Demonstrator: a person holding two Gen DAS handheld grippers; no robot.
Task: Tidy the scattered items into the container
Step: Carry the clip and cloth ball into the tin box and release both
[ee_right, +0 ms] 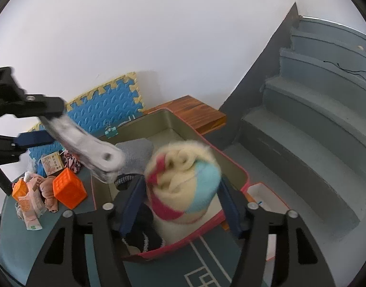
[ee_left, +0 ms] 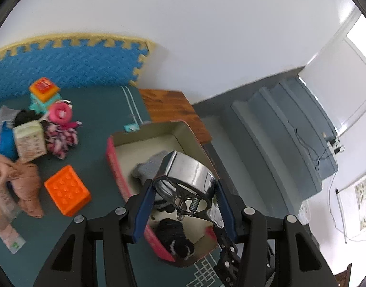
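One metal clip (ee_left: 186,181), one box (ee_left: 183,129), two orange blocks (ee_right: 69,189).

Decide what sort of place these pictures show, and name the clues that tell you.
Probably a room in a home, set up as a play corner: a blue foam puzzle mat leans on the white wall, grey stairs rise beside it, and toy blocks like the orange one lie about.

A polished, mirror-bright metal clamp (ee_left: 187,179) with a wire spring; a fuzzy rolled sock (ee_right: 183,179) — soft cream, blue and pink knit. The box (ee_left: 183,134) looks like matt card. Nearby, a glossy orange plastic block (ee_left: 67,192), embossed foam mat (ee_left: 63,67), and grained wood board (ee_left: 168,107).
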